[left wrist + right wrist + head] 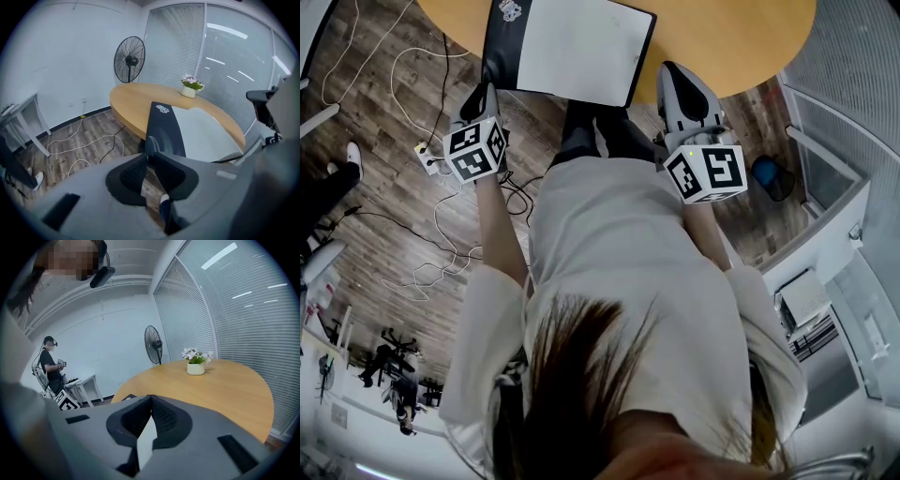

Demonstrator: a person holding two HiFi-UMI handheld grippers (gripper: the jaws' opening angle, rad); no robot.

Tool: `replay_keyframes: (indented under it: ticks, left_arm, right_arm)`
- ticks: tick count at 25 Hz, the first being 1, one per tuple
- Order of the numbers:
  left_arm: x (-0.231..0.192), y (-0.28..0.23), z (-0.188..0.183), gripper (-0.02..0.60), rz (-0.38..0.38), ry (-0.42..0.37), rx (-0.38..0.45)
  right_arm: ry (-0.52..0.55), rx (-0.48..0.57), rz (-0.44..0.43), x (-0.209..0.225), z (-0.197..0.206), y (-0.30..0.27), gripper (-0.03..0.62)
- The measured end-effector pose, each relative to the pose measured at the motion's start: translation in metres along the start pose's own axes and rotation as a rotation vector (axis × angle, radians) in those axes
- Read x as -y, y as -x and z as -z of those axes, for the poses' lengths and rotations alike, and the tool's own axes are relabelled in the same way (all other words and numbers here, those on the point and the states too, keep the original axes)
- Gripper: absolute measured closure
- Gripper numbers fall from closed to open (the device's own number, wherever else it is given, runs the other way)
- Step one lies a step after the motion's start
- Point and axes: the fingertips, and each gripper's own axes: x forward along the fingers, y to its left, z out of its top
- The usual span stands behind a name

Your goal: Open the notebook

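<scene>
The notebook lies open on the round wooden table (741,37), its black cover (502,37) folded out to the left of a white page (577,47). My left gripper (483,94) sits at the cover's near left corner, which overhangs the table edge. In the left gripper view the jaws (149,157) stand slightly apart, with the near edge of the cover (161,131) at their tips. My right gripper (673,70) hovers just right of the notebook's right edge. Its tips (151,398) meet; a white strip shows in the gap behind them, and I cannot tell what it is.
A potted flower (195,366) stands at the table's far side. A pedestal fan (129,58) is by the blinds. Cables (422,272) and a power strip (427,155) lie on the wooden floor at left. Another person (49,366) stands by a white desk (18,117).
</scene>
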Motion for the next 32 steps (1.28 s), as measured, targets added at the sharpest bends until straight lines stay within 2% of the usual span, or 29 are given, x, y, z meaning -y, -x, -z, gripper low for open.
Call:
replay_keyframes:
  ticks: [9, 12, 16, 21, 26, 32]
  left_arm:
    - [-0.003, 0.0, -0.002, 0.508, -0.023, -0.012, 0.017]
    - [-0.005, 0.003, -0.003, 0.488, -0.051, -0.036, 0.04]
    - [-0.002, 0.006, -0.009, 0.413, -0.035, -0.024, 0.07]
    - [0.001, 0.008, -0.022, 0.413, -0.029, -0.014, 0.108]
    - [0.005, 0.008, -0.038, 0.419, -0.029, -0.067, 0.136]
    - [0.016, 0.02, -0.065, 0.5, -0.035, -0.106, 0.207]
  right_arm:
    - [0.001, -0.005, -0.001, 0.0, 0.001, -0.003, 0.592]
    - [0.0, -0.004, -0.004, -0.002, 0.001, -0.004, 0.592]
    - [0.0, -0.003, -0.004, 0.0, 0.0, -0.006, 0.592]
    - [0.0, 0.001, -0.001, 0.001, -0.002, -0.006, 0.592]
    - [0.0, 0.01, 0.003, 0.004, -0.004, -0.009, 0.592]
    - [-0.001, 0.035, 0.007, 0.008, -0.015, -0.003, 0.592]
